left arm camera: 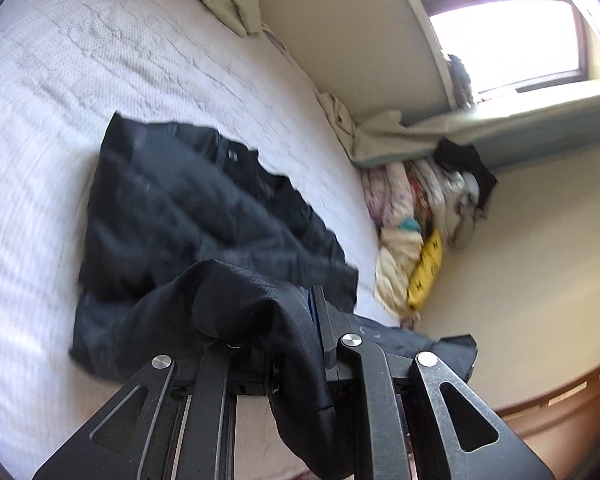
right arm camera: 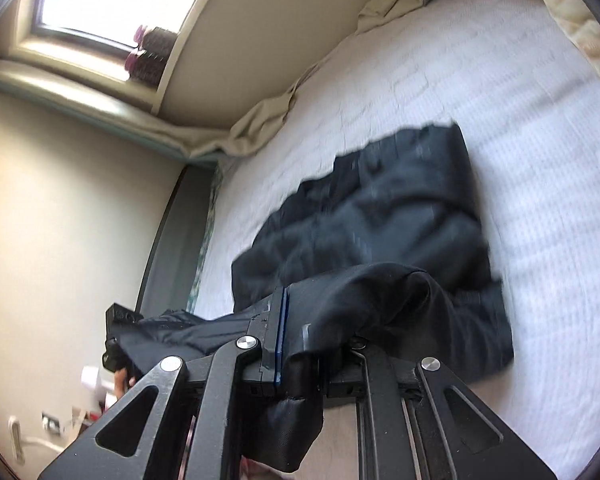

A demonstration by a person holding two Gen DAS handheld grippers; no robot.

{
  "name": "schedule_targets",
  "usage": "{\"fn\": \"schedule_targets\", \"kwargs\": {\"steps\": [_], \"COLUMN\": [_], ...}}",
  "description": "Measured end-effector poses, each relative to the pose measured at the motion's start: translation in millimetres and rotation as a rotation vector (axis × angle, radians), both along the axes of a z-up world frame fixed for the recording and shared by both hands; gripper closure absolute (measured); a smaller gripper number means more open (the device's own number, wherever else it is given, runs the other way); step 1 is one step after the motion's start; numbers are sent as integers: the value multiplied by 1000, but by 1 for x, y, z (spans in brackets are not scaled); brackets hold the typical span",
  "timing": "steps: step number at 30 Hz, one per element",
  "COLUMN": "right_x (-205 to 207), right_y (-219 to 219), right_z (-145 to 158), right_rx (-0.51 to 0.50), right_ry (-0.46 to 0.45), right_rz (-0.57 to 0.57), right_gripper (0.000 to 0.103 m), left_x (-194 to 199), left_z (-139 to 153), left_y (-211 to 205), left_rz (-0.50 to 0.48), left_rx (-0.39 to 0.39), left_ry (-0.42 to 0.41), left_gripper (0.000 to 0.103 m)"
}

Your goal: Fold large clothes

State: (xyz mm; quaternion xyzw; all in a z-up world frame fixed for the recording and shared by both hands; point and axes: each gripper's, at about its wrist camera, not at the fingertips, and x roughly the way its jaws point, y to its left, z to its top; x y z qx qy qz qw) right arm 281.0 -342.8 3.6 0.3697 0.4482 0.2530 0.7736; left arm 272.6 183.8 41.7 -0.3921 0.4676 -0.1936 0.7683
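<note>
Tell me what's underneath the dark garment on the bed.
The dark garment lies on the white bedspread, which shows all around it. Its near edge is lifted, pinched in both grippers. Anything beneath the spread-out part is covered.

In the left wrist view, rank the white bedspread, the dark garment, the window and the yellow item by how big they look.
1. White bedspread, fills the most picture.
2. Dark garment, though nearness to the camera inflates it.
3. Window, far off, so its real size is unsure.
4. Yellow item, clearly smallest.
</note>
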Motion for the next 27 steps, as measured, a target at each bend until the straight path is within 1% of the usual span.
{"fn": "schedule_targets", "kwargs": {"steps": [3,4,6,7,9,10,12,15,17,18,19,20,21,23,24,25,26,27], "right_x": [32,45,62,70,78,82,89,96,101,104,106,109,110,112,111,110,108,107], "right_y": [7,10,13,15,15,14,17,19,21,22,22,22,21,17,13,8,3,-1], "right_z": [-6,-12,-20,-26,-37,-43,-52,-60,-64,-66,-67,-69,-69,-68,-67,-66,-64,-63], "right_rx": [-28,-40,-69,-83,-88,-89,-102,-138,-157,-162,-161,-152,-134,-86,-49,-5,32,64], "right_ry": [23,44,68,79,101,111,126,140,153,158,162,169,171,169,168,164,161,157], "right_rz": [-21,-30,-37,-42,-49,-49,-54,-63,-67,-70,-72,-75,-84,-108,-125,-144,-158,-171], "right_gripper": [94,94,94,93,92,91,90,90,86,85,81,73,70,57,52,44,39,38], "left_x": [29,38,49,54,61,65,70,75,76,76,76,76,75,74,72,71,68,67], "left_z": [-16,-23,-37,-45,-58,-64,-73,-77,-77,-77,-76,-74,-73,-67,-64,-60,-56,-53], "left_y": [2,3,5,6,8,9,10,9,10,12,14,16,18,23,25,28,31,34], "left_rz": [29,39,52,55,61,72,86,110,137,150,166,183,194,218,232,251,272,285], "left_rx": [21,24,16,8,1,-3,-6,9,1,-5,-14,-22,-27,-31,-29,-26,-18,-8], "left_ry": [39,54,75,81,89,112,131,157,166,164,161,158,152,128,113,98,79,68], "left_gripper": [86,86,85,83,82,81,79,68,61,50,40,35,30,26,22,20,20,20]}}
